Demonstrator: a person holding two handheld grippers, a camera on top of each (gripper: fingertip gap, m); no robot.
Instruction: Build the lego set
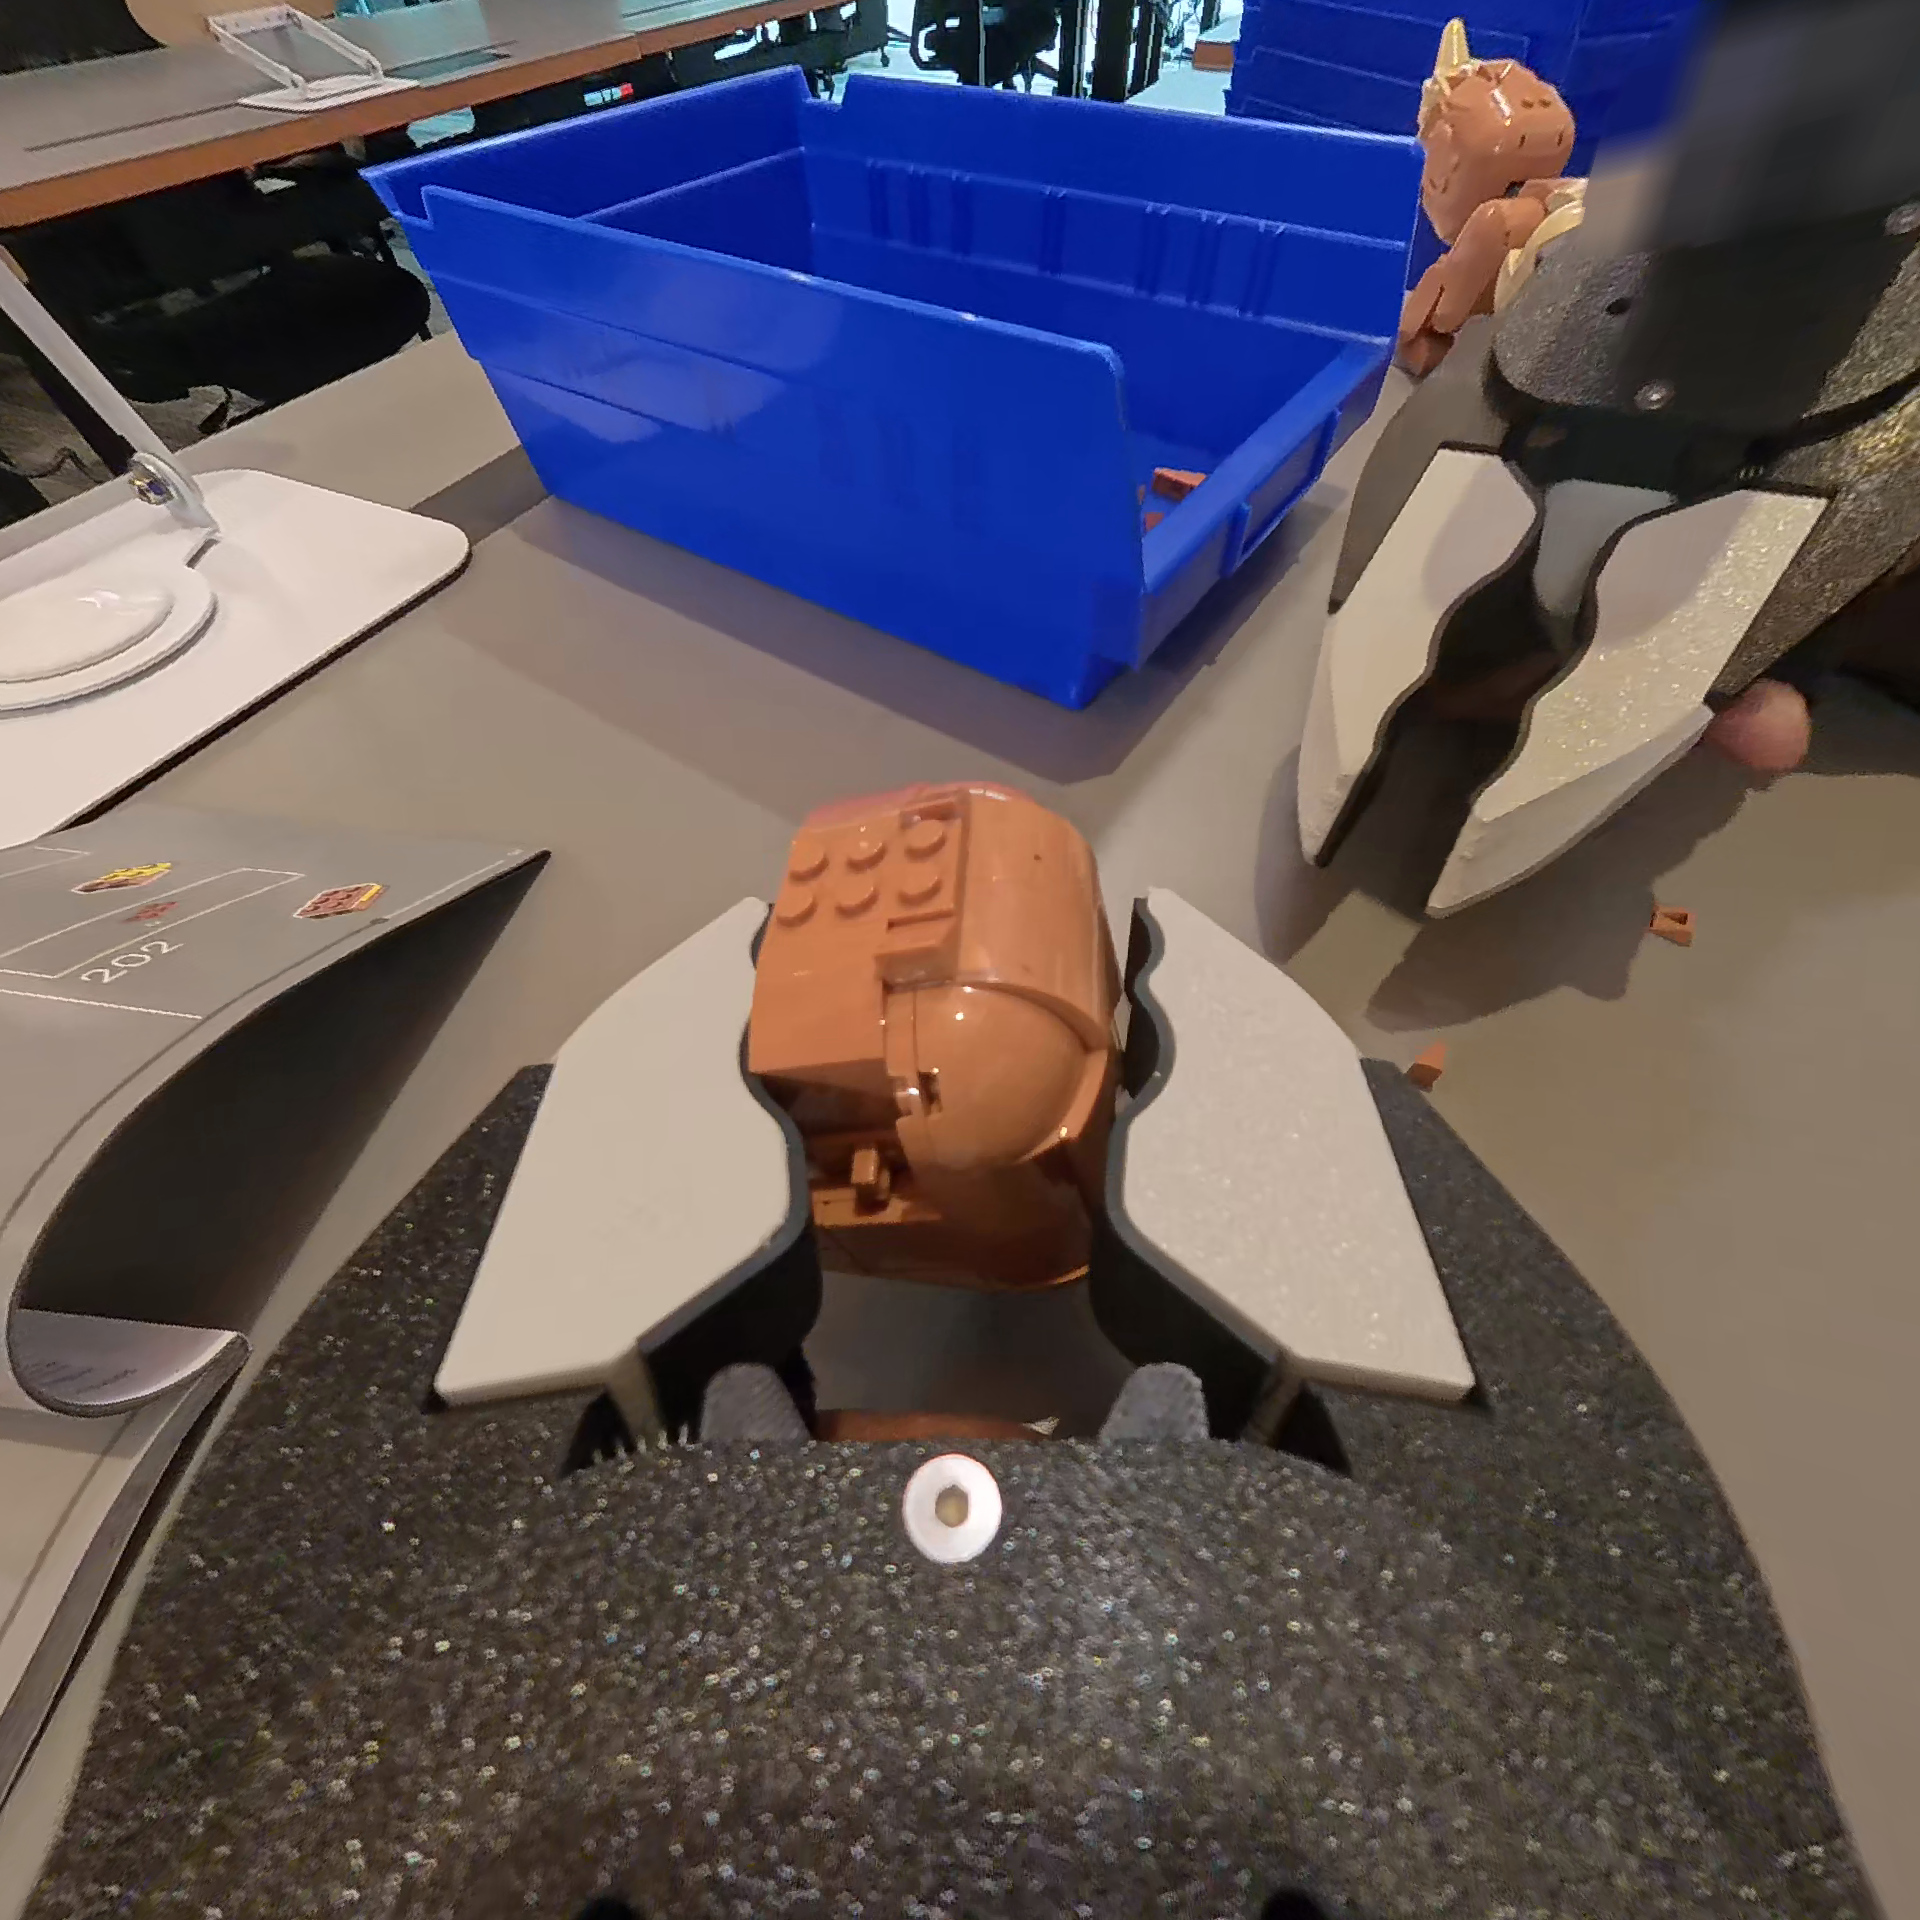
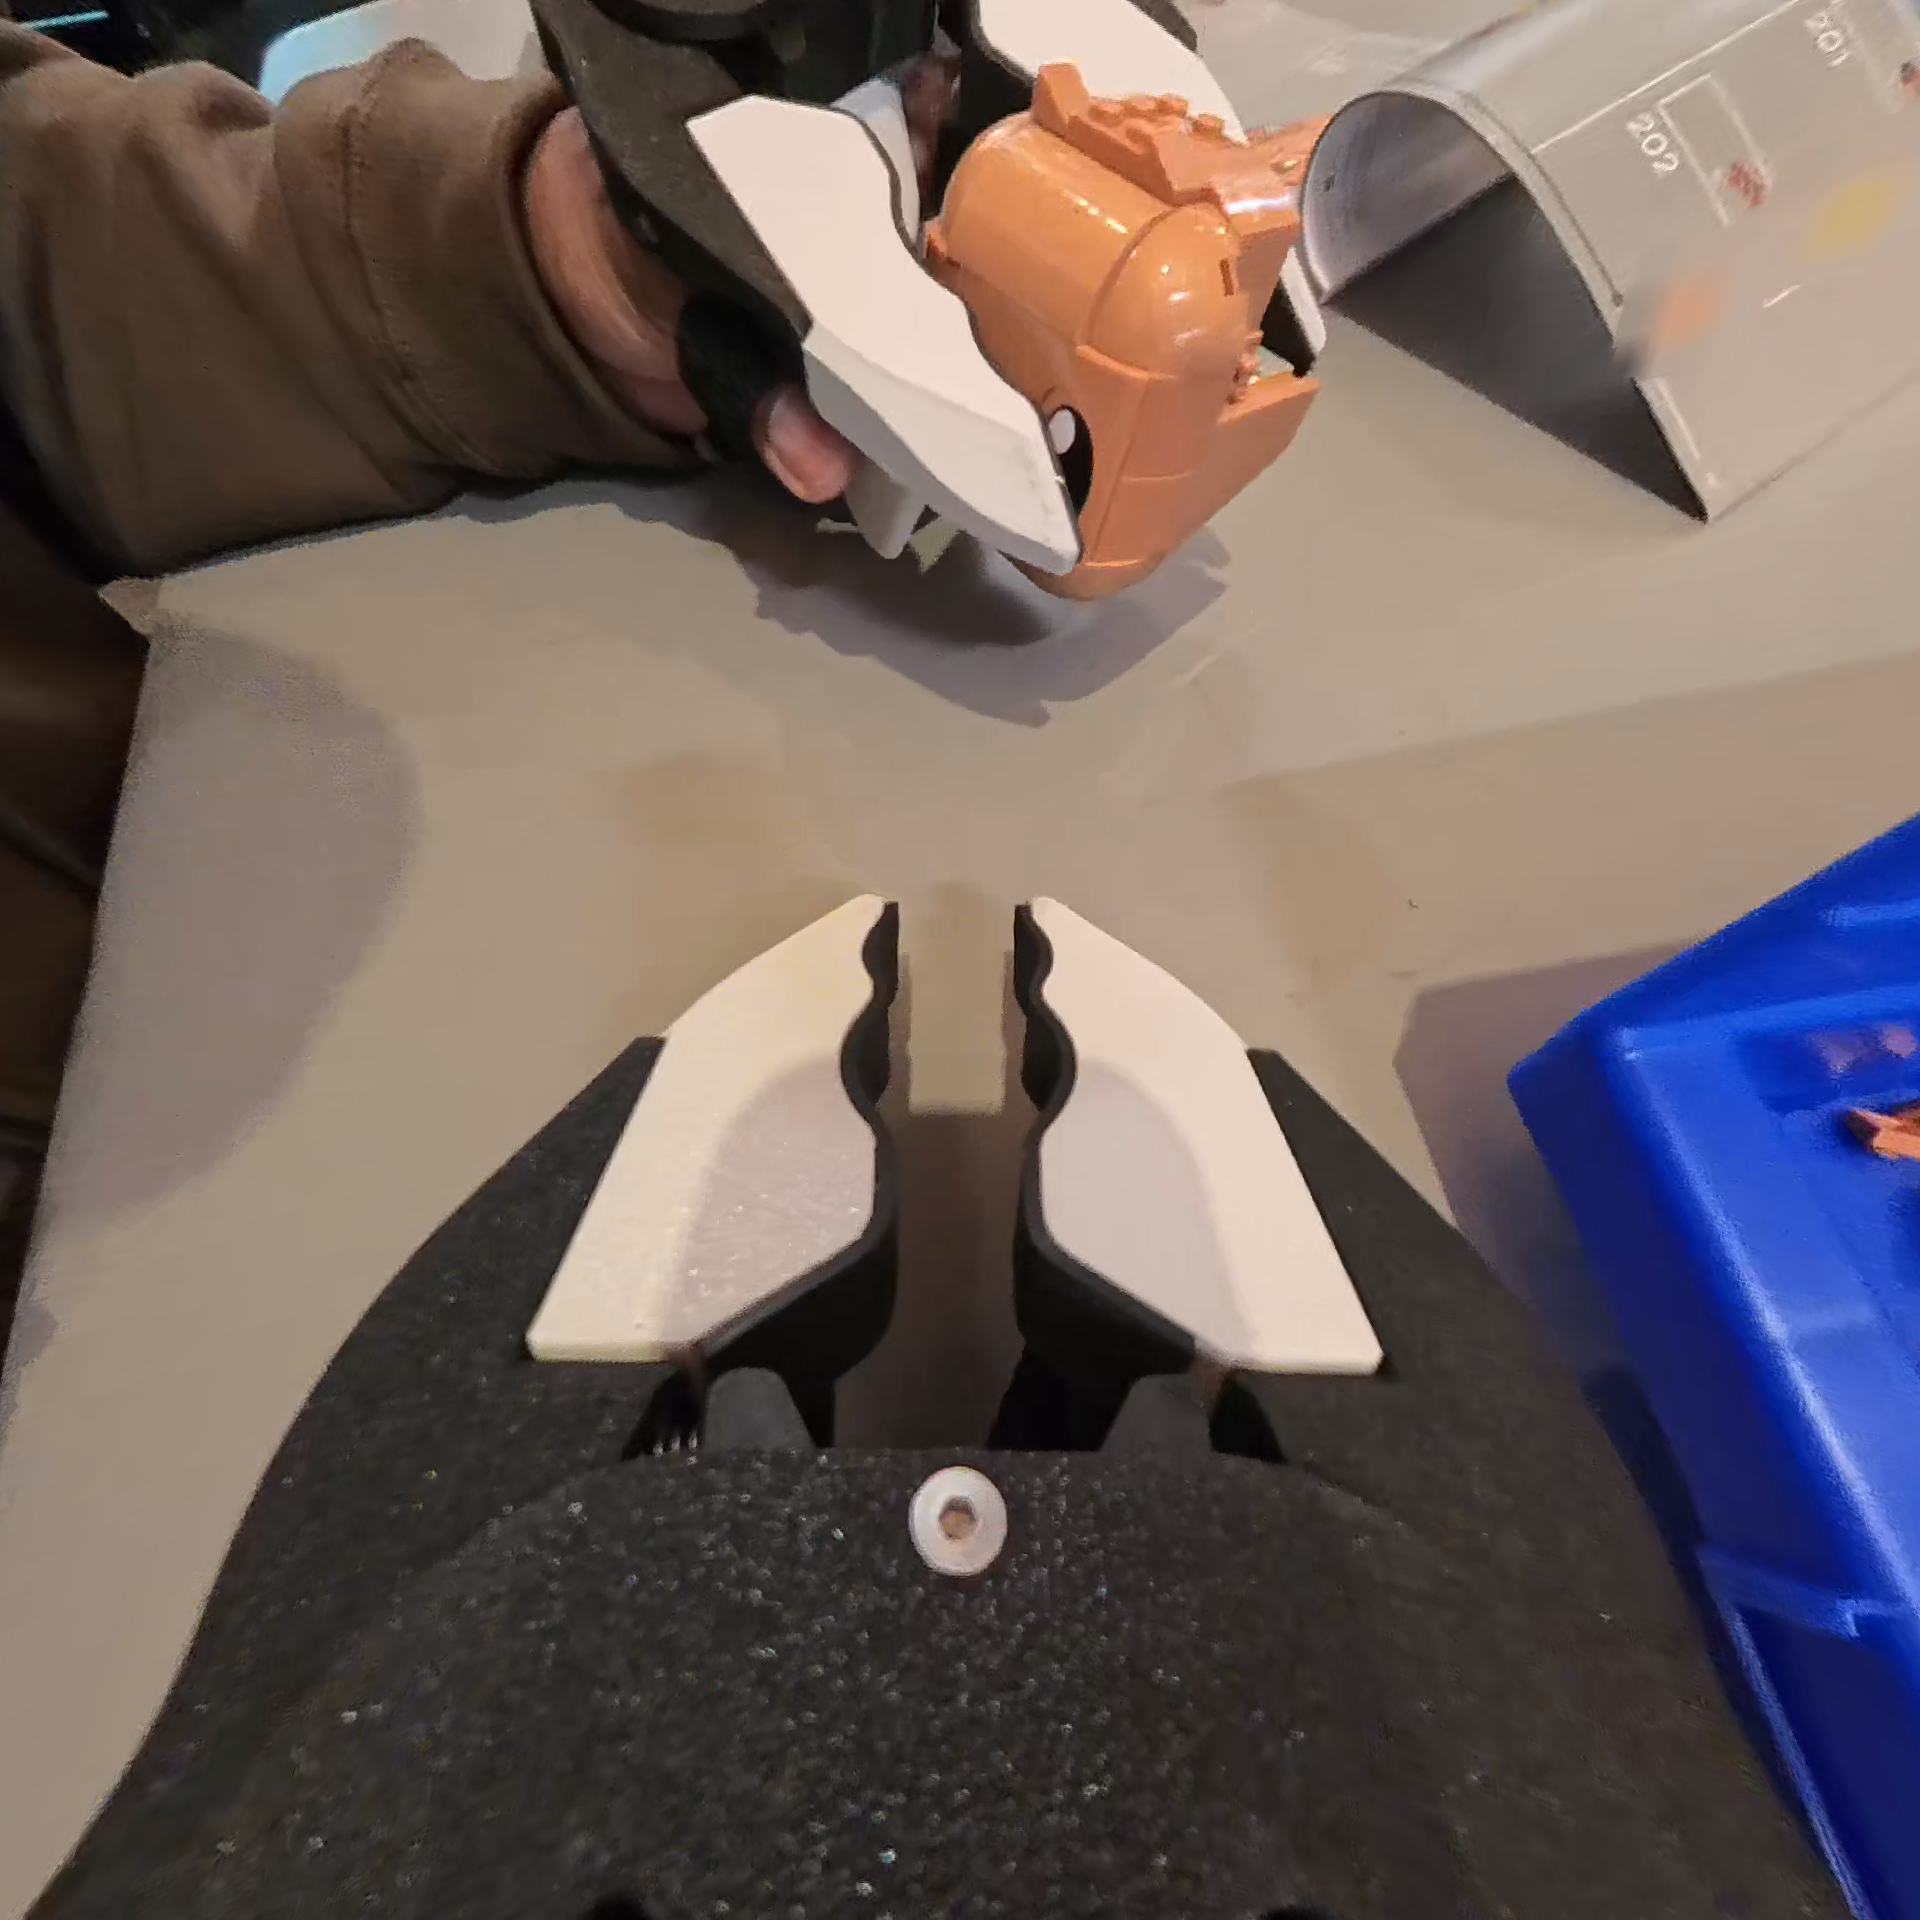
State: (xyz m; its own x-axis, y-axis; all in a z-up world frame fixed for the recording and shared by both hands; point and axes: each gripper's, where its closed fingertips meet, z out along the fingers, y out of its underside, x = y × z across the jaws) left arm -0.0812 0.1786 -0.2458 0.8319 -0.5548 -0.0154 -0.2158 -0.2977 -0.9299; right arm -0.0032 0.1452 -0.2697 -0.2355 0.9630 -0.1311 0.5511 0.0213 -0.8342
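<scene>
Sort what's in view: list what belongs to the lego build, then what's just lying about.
Job:
- left gripper clamping the brown head
- right gripper, open, empty
- loose bricks
- blue bin holding bricks
- booklet
- built figure

Lying about:
- white stand
- table

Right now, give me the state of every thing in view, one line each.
left tool: shut on the brown lego body, held above the table.
right tool: open, nothing between its fingers.
blue bin: open-topped, a few small brown pieces inside.
instruction booklet: open, page curled up.
</scene>
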